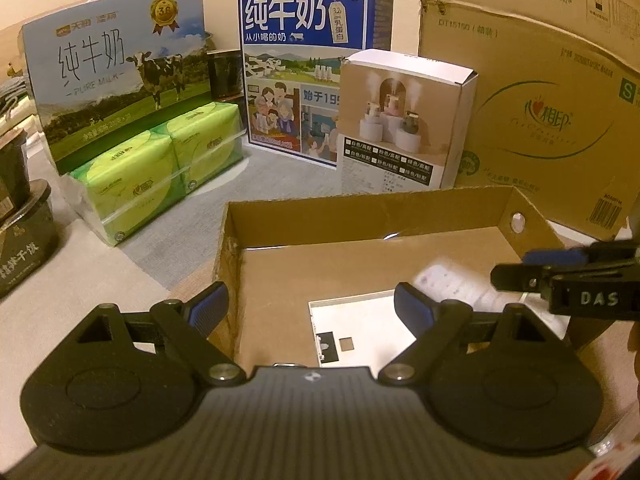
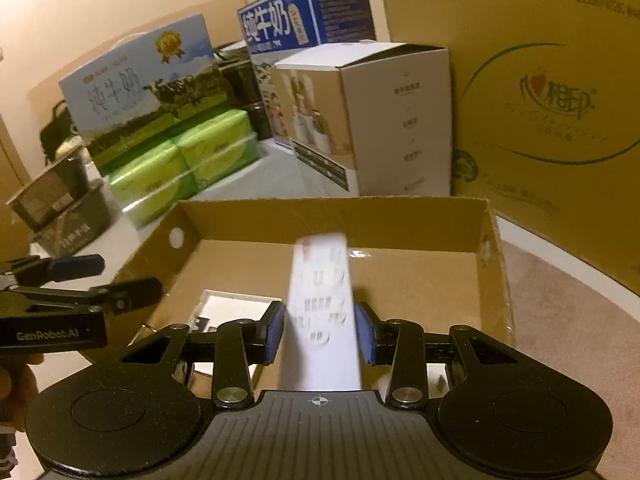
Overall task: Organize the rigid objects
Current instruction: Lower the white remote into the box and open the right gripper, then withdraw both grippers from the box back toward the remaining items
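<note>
Item: shallow cardboard tray (image 2: 332, 208), open-topped, near centre; serves as the collecting bin.
Contents: white flat box (image 1: 352, 320) lying at the tray's near left, likely sorted already.
In transit: white remote control (image 2: 320, 300), blurred, over the tray floor between the pads of the right hand-held gripper (image 2: 320, 330); pads stand just off its sides, judged a release.
Left hand-held gripper (image 1: 310, 304): spread wide, empty, astride the tray's left wall.
Far: milk cartons (image 1: 116, 76).
</note>
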### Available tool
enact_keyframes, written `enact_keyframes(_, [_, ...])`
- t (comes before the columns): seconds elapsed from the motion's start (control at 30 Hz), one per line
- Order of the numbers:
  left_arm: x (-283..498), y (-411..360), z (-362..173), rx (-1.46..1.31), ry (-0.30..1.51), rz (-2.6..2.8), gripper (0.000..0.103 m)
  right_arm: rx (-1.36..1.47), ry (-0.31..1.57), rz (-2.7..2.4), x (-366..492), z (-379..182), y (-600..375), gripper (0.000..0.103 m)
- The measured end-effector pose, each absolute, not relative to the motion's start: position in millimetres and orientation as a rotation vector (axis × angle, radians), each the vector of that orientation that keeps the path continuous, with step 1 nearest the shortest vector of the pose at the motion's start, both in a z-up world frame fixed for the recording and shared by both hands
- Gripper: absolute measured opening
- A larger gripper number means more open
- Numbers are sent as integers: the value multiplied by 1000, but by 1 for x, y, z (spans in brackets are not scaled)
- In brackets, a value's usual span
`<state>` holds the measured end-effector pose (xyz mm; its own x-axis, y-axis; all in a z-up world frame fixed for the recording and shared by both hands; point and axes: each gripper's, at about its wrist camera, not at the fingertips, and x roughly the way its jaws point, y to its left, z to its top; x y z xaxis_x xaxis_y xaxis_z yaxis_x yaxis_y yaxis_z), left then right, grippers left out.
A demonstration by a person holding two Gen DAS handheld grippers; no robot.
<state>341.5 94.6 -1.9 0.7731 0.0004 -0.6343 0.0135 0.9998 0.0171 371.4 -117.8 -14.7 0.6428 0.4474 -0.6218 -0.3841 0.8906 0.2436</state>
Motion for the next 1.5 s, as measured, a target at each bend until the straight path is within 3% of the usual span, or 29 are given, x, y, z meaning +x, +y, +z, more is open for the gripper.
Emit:
enact_keyframes(0.03, [340, 95, -2, 25, 687, -4, 90, 92, 715, 461, 369, -14, -119, 66])
enact_keyframes(0.07, [339, 95, -2, 25, 687, -4, 90, 105, 705, 451, 368, -13, -121, 71])
enact_keyframes(0.5, [291, 90, 22, 5, 688, -4, 91, 150, 686, 433, 320, 11, -145, 71])
enact_keyframes(0.93, [183, 82, 47, -31, 648, 42, 91, 128, 655, 417, 217, 37, -175, 71])
enact_keyframes(1.5, [68, 85, 19, -94, 683, 102, 91, 56, 715, 418, 113, 3, -195, 71])
